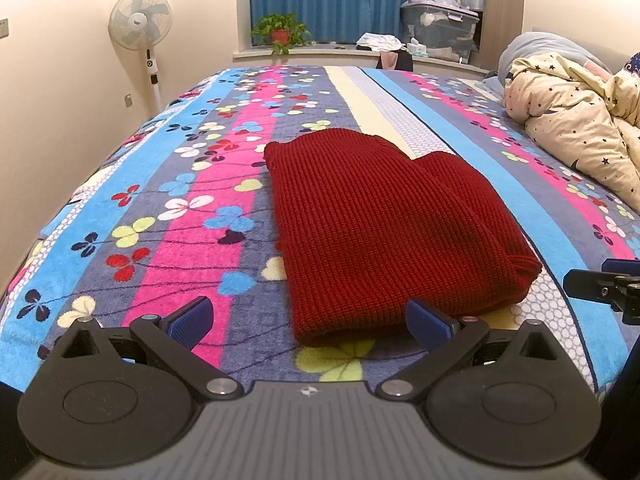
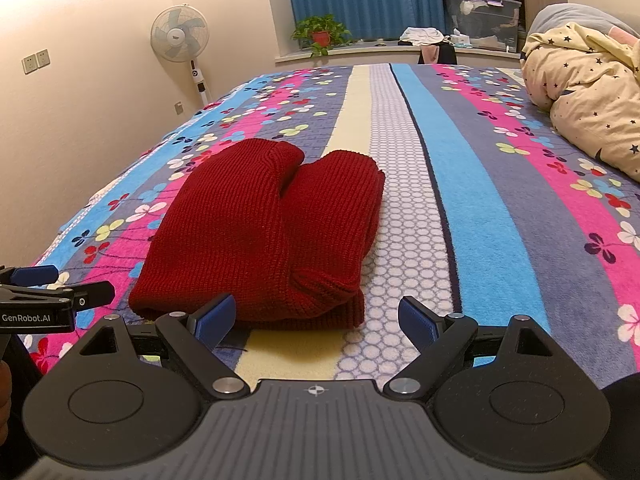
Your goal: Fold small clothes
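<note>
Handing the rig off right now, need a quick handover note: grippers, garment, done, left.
Left gripper: open, empty, at the near edge of the red knit garment.
Right gripper: open, empty, at the same near edge, further right.
Garment: lies on the striped floral blanket, folded into a compact stack, two layers showing at the far end.
Done: main folds look made.
Left: perhaps one last fold or squaring up; no other clothes to fold in view nearby.
</note>
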